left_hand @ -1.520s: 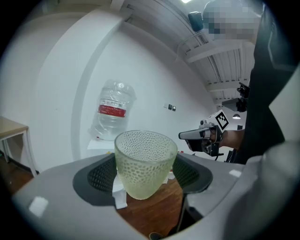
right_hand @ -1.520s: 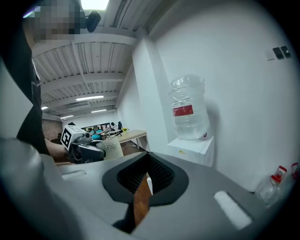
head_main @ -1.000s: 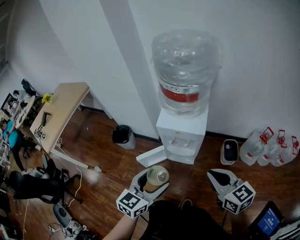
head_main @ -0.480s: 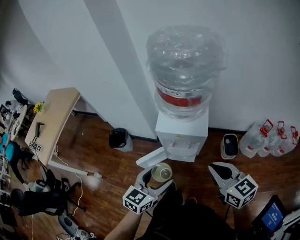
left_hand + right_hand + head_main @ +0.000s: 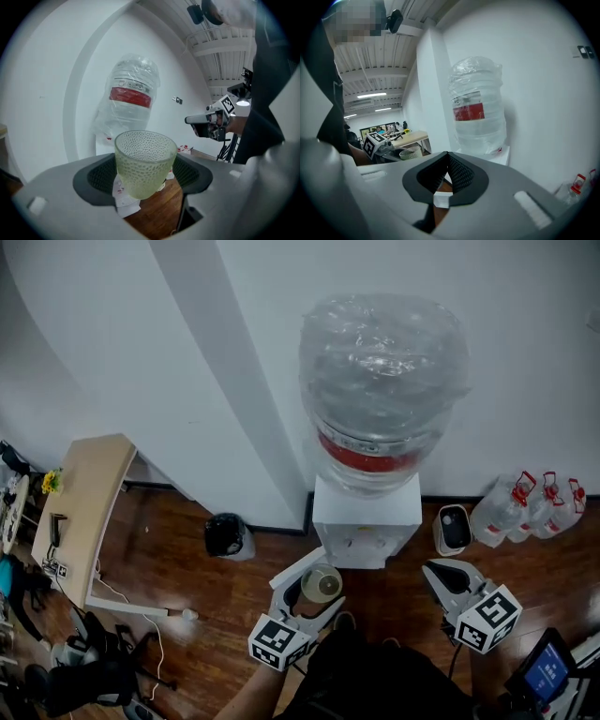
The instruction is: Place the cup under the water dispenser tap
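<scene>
Both grippers are drawing in toward the water dispenser (image 5: 366,514), which is sitting closer in the head view than a second ago. The cup (image 5: 322,583) is nearing its front, so we are judging the carry to be well along, with the placing not yet done.

From the head view, the left gripper (image 5: 309,594) is carrying the cup upright just short of the dispenser's base. The right gripper (image 5: 441,576) is travelling beside it, to the right of the dispenser. The taps are showing too small for us to place them exactly. A dark bin (image 5: 225,535) is standing by the wall, and small water bottles (image 5: 520,510) are grouped at the right.

From the left gripper view, the jaws are grasping the cup (image 5: 145,161) by its dimpled sides, one pad on each flank. We are seeing nothing in it. The large bottle (image 5: 129,101) is standing ahead, wrapped in film. We cannot tell how much water it is holding.

From the right gripper view, the jaws are clenched together with nothing between them. The cup (image 5: 408,153) is showing at the left, still well short of the bottle (image 5: 478,112).
</scene>
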`<state>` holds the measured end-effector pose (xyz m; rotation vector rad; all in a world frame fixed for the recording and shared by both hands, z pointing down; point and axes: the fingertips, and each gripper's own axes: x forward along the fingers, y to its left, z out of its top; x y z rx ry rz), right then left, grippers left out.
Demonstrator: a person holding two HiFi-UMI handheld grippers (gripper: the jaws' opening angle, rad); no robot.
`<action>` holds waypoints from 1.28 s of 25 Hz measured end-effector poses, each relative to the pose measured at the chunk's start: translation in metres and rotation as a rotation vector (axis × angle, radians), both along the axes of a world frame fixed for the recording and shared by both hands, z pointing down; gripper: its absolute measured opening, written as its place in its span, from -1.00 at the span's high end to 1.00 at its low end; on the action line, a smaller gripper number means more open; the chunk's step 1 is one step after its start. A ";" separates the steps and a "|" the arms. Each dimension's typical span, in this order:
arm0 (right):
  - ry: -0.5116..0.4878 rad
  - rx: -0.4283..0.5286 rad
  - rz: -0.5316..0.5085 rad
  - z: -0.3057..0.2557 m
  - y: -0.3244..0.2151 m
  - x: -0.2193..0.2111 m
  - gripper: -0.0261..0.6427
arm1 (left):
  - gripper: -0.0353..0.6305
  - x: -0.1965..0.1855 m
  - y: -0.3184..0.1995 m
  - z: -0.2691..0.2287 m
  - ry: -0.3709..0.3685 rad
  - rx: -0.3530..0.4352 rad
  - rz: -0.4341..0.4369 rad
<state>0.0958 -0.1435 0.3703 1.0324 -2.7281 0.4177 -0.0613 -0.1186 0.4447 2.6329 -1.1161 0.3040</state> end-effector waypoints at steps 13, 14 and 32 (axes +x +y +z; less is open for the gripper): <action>0.027 -0.059 0.174 0.006 -0.035 0.023 0.92 | 0.12 -0.010 -0.045 0.125 -0.011 -0.105 -0.043; 0.034 -0.065 0.175 0.009 -0.038 0.028 0.92 | 0.12 -0.008 -0.048 0.139 -0.019 -0.117 -0.048; 0.164 -0.143 0.041 0.107 -0.069 0.040 0.92 | 0.12 0.011 -0.105 0.405 -0.149 -0.297 -0.079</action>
